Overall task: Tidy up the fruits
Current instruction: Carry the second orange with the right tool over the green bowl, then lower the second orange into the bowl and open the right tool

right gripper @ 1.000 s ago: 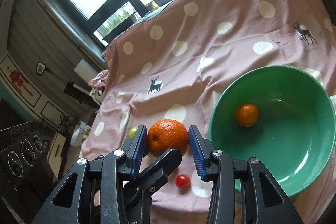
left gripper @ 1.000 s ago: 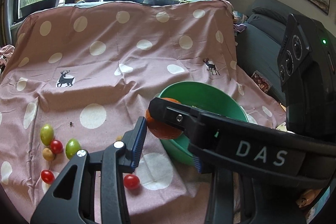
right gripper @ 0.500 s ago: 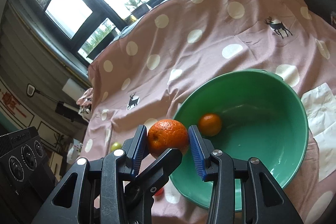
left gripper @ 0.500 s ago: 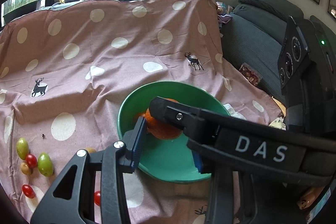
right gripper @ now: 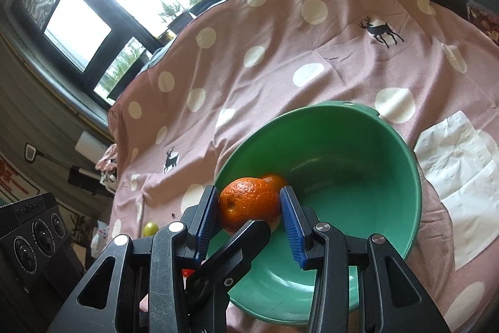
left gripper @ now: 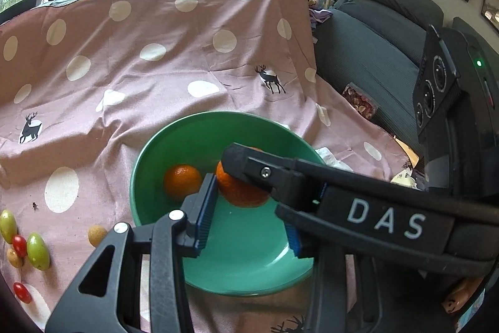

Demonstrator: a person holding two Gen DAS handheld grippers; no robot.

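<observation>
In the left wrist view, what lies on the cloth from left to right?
Yellow-green fruit → red cherry tomato → green fruit → small tan fruit → loose orange in the green bowl → orange held in the right claw.

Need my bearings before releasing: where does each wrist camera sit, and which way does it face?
Left wrist: on the left gripper, looking along its open fingers down into the green bowl; the right gripper crosses in front, clamping the held orange.
Right wrist: on the right gripper, looking past the held orange into the green bowl; a left gripper finger crosses below.
Shared: green bowl, held orange, second orange, polka-dot cloth.
</observation>
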